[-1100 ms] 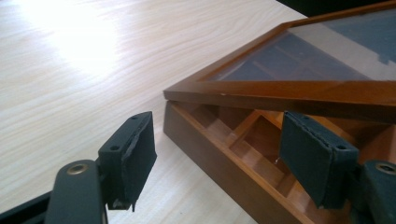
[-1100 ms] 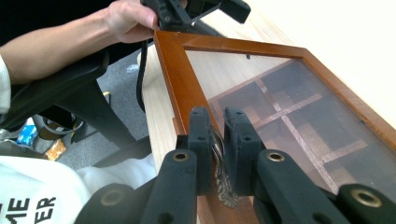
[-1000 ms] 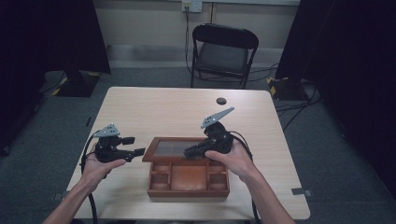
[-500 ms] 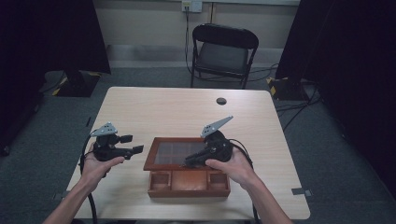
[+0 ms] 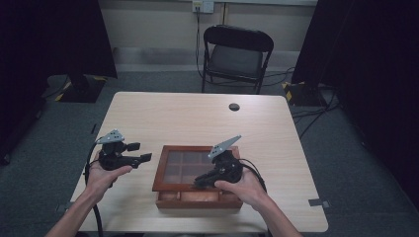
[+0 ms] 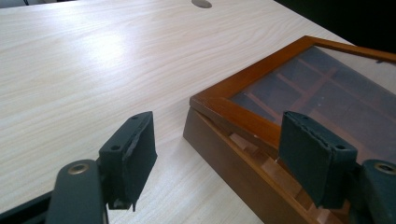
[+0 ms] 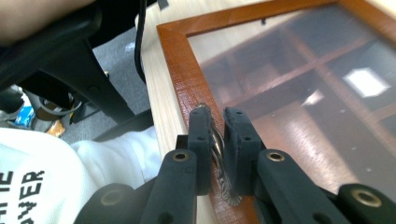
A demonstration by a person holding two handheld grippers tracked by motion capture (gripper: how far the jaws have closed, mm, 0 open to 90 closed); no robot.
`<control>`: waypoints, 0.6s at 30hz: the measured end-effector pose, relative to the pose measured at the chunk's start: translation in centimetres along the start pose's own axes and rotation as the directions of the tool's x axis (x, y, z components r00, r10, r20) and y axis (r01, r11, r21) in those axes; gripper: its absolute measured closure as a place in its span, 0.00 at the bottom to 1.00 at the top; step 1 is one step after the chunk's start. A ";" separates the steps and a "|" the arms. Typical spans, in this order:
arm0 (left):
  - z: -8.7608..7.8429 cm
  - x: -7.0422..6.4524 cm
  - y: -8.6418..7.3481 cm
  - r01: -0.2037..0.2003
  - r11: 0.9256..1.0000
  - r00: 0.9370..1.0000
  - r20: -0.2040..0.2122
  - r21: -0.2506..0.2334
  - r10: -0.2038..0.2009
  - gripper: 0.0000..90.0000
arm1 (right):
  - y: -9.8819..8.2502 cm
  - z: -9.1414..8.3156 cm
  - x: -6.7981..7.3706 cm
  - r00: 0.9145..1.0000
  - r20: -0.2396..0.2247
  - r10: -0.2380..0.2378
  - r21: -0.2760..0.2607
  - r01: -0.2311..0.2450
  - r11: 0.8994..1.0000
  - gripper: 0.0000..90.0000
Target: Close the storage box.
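Right gripper view: right gripper point(image 7: 217, 140) jaws pinch a small metal handle point(image 7: 219, 161) on the glass-paned wooden lid point(image 7: 180, 74) of the brown compartment box point(image 5: 197, 200) near the counter's point(image 5: 197, 113) front edge. Left gripper point(image 6: 219, 149) jaws spread, empty. A slipping handle would likely slam the lid.

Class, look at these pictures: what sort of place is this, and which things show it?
Probably a recording studio or lab: black curtains at both sides, a lone folding chair, and one bare table bearing a wooden box.
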State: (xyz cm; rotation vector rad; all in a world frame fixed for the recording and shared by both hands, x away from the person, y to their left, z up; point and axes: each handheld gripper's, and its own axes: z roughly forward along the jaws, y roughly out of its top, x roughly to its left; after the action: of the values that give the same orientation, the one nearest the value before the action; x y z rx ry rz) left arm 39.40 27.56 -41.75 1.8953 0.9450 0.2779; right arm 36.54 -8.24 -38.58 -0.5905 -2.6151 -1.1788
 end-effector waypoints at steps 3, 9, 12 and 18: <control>0.1 0.0 0.0 -0.002 1.000 1.000 0.000 0.001 0.002 0.30 | -0.4 0.8 -0.1 1.000 0.001 0.009 0.016 -0.009 1.000 0.92; 0.0 -0.1 -0.1 -0.008 1.000 1.000 0.000 0.005 0.008 0.30 | -1.1 2.5 -0.6 1.000 0.004 0.012 0.043 -0.013 0.999 0.92; 0.0 0.0 -0.2 -0.003 1.000 1.000 -0.004 0.008 0.003 0.30 | -1.7 3.3 -0.8 1.000 0.002 0.009 0.060 -0.009 0.998 0.92; 0.2 0.0 -0.2 0.000 1.000 1.000 -0.006 0.015 0.001 0.30 | -2.2 3.9 -0.8 1.000 0.015 0.006 0.060 -0.007 0.998 0.92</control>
State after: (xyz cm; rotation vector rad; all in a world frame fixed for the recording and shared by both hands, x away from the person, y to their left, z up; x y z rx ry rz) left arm 39.39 27.51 -42.03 1.9092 0.9529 0.2775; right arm 36.20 -6.86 -42.92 -0.5983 -2.6489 -1.0933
